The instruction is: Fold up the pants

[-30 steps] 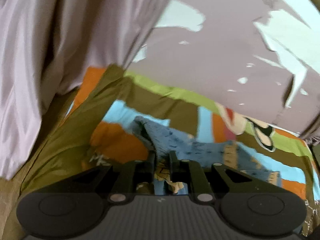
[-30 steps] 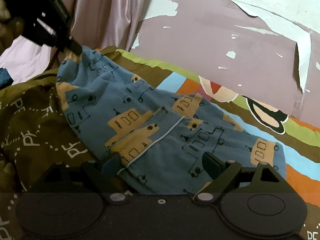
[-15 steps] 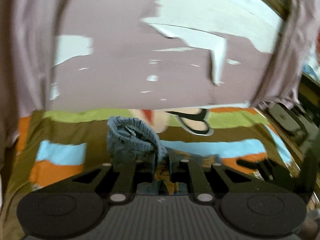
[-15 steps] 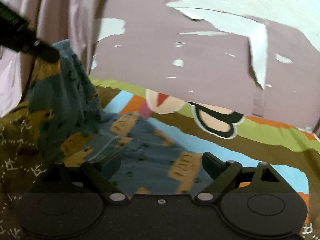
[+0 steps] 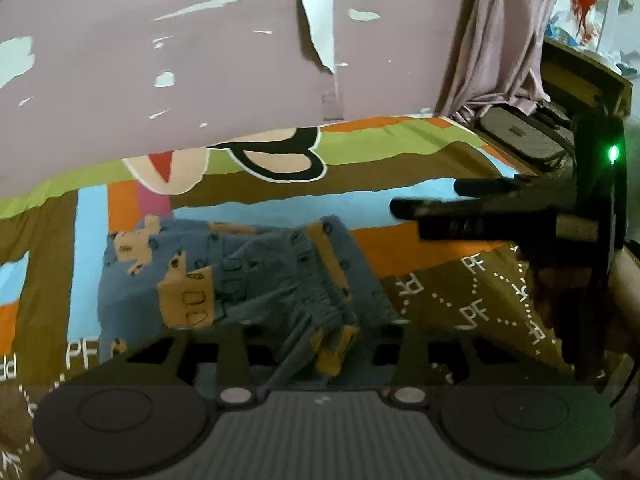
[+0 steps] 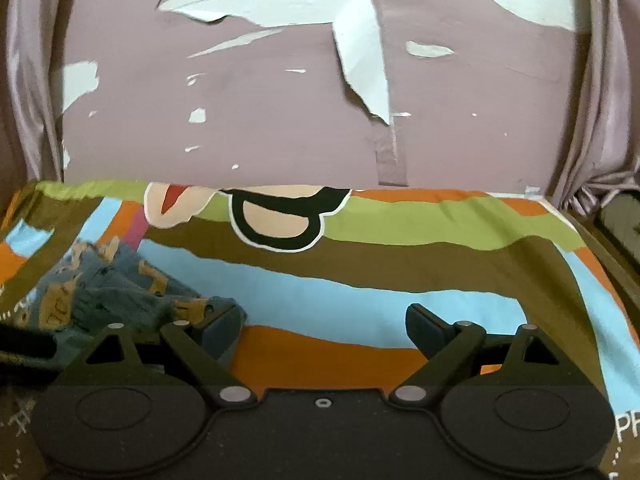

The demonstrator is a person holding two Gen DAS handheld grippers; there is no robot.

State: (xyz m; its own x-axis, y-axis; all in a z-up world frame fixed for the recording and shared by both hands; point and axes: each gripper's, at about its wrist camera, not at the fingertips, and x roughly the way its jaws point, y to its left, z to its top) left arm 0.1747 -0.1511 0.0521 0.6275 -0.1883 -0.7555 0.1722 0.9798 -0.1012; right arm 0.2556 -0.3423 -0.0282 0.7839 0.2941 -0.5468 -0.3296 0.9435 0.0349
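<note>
The pants (image 5: pixel 240 276) are small, blue with orange truck prints, lying crumpled on the striped bedsheet (image 5: pixel 400 148). In the left wrist view my left gripper (image 5: pixel 320 344) has its jaws spread, and the gathered waistband lies loose between them. My right gripper (image 5: pixel 424 196) shows at the right of that view, hovering above the sheet, apart from the pants. In the right wrist view my right gripper (image 6: pixel 324 320) is open and empty over the orange stripe; the pants (image 6: pixel 108 284) lie bunched at its left finger.
A peeling mauve wall (image 6: pixel 280 100) backs the bed. Pink curtains (image 5: pixel 500 32) hang at the right, with a bag (image 5: pixel 520 132) and wooden furniture beside the bed. A brown printed blanket (image 5: pixel 480 296) lies at the near right.
My left gripper has swung right, lowered the pants onto the sheet and opened, letting go of the waistband. My right gripper has moved right, off the pants.
</note>
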